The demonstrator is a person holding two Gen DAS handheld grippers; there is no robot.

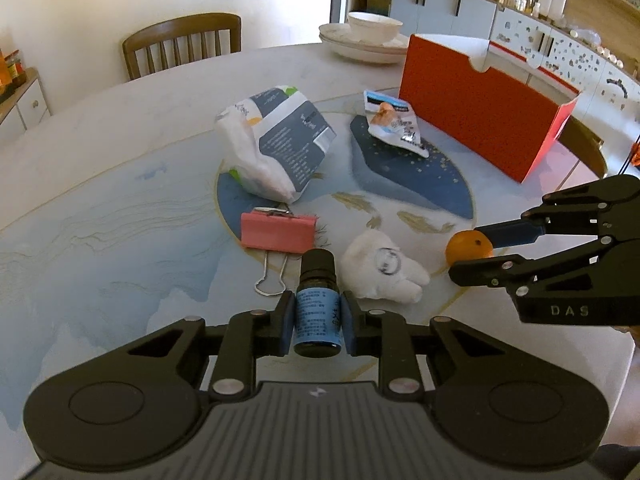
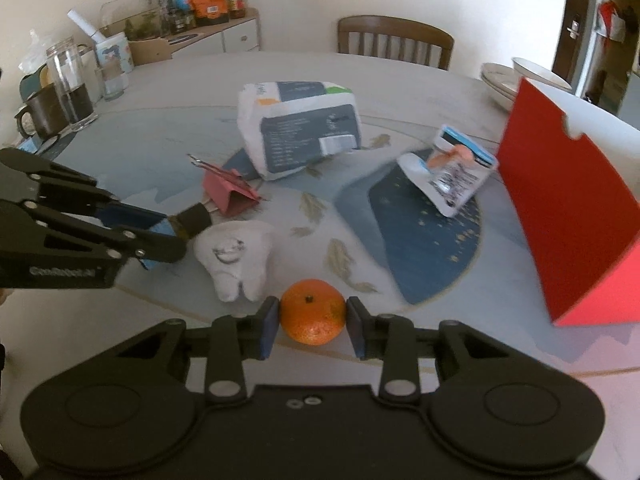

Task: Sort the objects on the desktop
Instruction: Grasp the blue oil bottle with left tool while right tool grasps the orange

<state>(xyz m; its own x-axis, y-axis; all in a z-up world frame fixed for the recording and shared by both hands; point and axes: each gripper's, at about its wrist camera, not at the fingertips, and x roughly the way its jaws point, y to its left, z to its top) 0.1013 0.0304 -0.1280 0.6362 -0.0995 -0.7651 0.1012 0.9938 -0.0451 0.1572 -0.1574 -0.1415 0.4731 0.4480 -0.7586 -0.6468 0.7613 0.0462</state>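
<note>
Marbled round table [image 1: 100, 168], cupboards beyond. Left gripper [image 1: 318, 326] clamped on bottle [image 1: 317, 308] at 6 o'clock of its view; right gripper [image 2: 312, 322] clamped on orange [image 2: 313, 311], likewise at 6. Plush tooth [image 1: 386, 270] between the two, pink clip [image 1: 278, 232] at 11 of bottle, wipes pack [image 1: 272, 140] at 12, red box [image 1: 480, 108] at 1. Best lifted straight up, grips firm, clear of tooth, before swinging toward box; bottle kept upright, orange not squeezed harder.
</note>
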